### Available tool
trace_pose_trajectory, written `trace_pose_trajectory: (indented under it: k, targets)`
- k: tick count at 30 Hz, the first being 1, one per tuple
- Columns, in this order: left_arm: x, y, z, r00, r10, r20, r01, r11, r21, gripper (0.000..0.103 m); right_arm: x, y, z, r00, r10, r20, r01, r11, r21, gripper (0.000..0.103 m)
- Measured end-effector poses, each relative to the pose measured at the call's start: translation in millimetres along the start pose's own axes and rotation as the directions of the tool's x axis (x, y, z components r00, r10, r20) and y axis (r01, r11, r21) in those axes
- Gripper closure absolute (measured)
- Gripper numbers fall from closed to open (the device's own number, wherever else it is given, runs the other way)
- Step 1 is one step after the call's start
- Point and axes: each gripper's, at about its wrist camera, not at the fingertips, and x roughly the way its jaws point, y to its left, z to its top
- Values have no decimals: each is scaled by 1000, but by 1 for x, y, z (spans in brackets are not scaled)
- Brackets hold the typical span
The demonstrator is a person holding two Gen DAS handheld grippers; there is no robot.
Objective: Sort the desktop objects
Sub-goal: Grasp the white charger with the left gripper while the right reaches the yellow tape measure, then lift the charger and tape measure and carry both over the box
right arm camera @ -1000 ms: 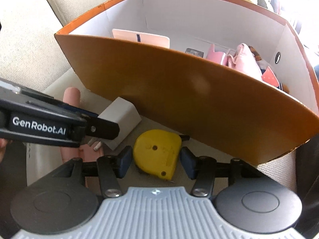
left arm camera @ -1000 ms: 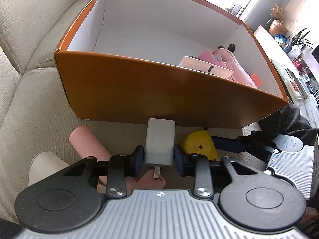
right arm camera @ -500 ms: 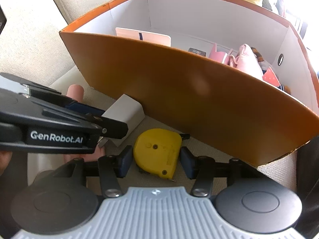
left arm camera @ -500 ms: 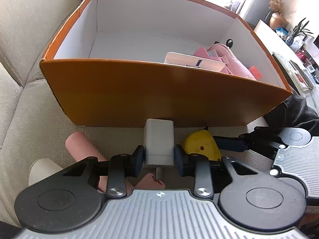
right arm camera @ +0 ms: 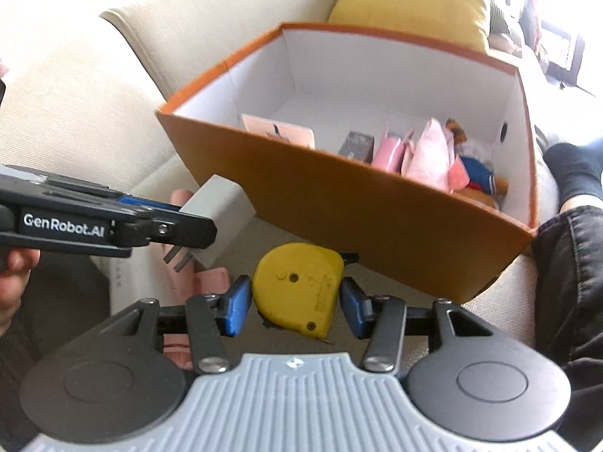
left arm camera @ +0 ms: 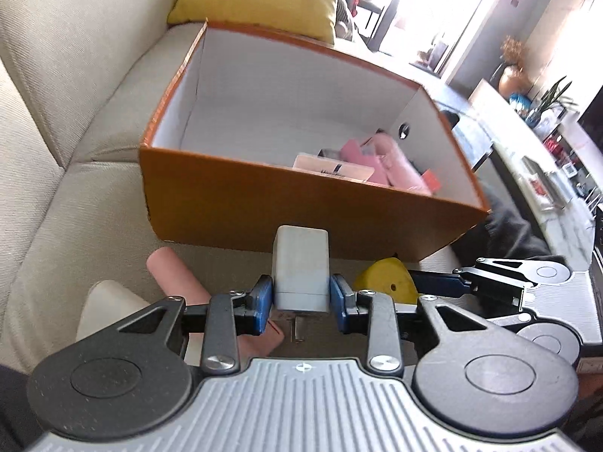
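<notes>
Left tool (right arm camera: pixel 196 222) side: "GenRobot.AI" in white letters.
Card in orange box (right arm camera: pixel 279 130): dark print, too blurred to read.
</notes>
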Motion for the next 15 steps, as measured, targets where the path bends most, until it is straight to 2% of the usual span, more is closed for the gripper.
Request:
trace_pose_trajectory:
  k: [5, 7, 8, 15]
  targets:
    - [-27, -2, 0, 999, -17, 46, 17, 1000, -4, 66, -32, 13, -2, 999, 30, 44, -28, 999, -44, 50]
    - [-38, 0, 3, 997, -33, 68, 33, 999, -12, 66, -29, 17, 23, 997, 49, 64, -44, 997, -69, 50]
    - [-43, 0, 6, 996, -38, 81, 39, 999, -11, 66, -37, 17, 24, 996, 54, 74, -48, 996, -81, 50]
    - [-65, -2, 39, 987, -46, 154, 42, 999, 30, 66, -47, 8, 80, 988, 74, 133, -50, 983, -176, 50]
